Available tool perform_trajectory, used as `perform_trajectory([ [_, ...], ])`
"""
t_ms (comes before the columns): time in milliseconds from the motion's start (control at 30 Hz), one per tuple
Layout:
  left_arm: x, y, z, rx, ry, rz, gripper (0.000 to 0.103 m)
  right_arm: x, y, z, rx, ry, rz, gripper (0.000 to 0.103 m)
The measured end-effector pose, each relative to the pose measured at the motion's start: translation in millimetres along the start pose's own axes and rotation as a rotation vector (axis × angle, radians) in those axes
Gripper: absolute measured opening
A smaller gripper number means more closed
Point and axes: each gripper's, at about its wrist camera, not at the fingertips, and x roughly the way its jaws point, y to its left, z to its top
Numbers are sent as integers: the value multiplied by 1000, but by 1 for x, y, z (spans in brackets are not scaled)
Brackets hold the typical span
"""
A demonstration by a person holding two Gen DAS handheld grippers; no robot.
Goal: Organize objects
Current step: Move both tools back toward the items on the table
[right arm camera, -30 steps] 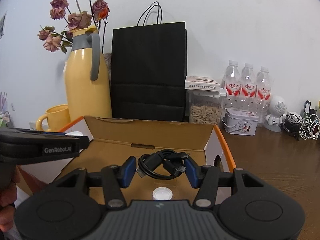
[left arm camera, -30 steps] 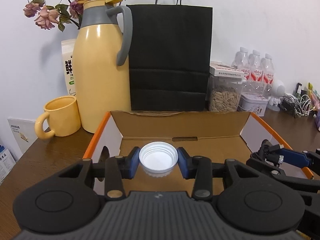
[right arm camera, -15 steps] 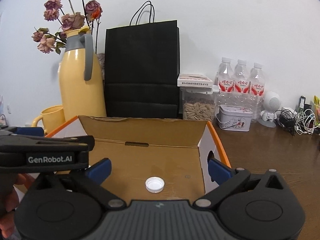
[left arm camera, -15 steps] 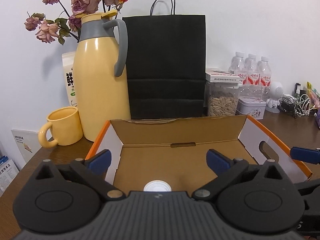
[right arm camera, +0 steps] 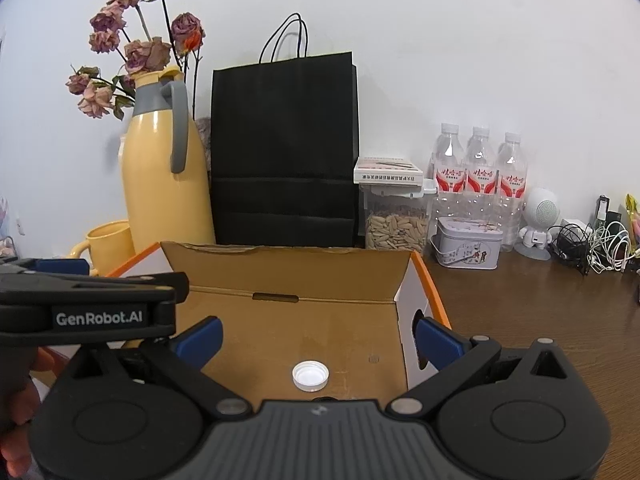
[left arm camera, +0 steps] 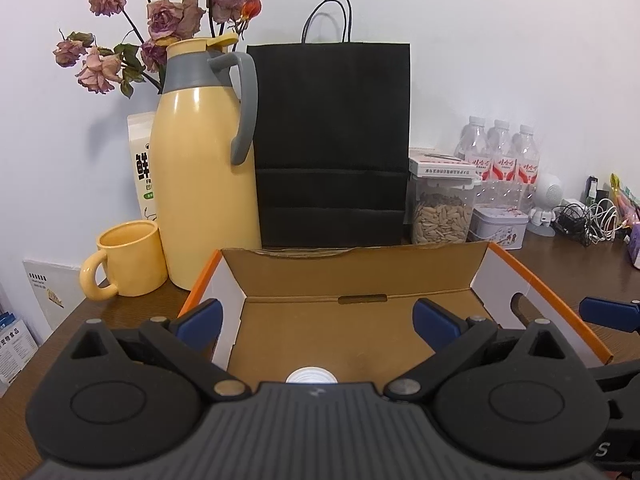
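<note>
Both tongs now stand released over the open cardboard box (right arm camera: pixel 304 320), and that is the change that matters. A second ago the left tongs (left arm camera: pixel 318 320) were clenched on the white bottle cap (right arm camera: pixel 310 376) and the right tongs (right arm camera: pixel 318 340) were clenched on a coiled black cable. Half a second ago both had already spread wide. In the present views the blue pads of each stay well apart and nothing sits between them.

The cap now lies flat on the floor of the box, open side up, near the front edge and roughly midway between the side walls. In the left wrist view only its far rim shows, the rest hidden behind the body of the tongs. The cable cannot be seen in either view now. It most likely rests inside the box too, under the right tongs, but the pictures do not confirm that.

Beyond the box, against the wall, stand the yellow jug (left arm camera: pixel 204 176), the yellow mug (left arm camera: pixel 128 258) and the black paper bag (left arm camera: pixel 332 144), all untouched on the counter (right arm camera: pixel 540 320).

Judging by this, the cap's placement is done, and both tongs are free for the next item to be sorted.
</note>
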Motion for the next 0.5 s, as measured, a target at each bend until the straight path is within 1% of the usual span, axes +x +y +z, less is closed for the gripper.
perform_trajectory([
  [167,-15,-2,5,-3,-34,-18,103,-12,-1,3,0,-25,9,103],
  [333,-39,-4,10,-14,-81,-46,103,-32,-1,9,-17,-70,12,103],
  [500,-65,-3,12,-38,-109,-76,103,-54,3,17,-43,-107,31,103],
])
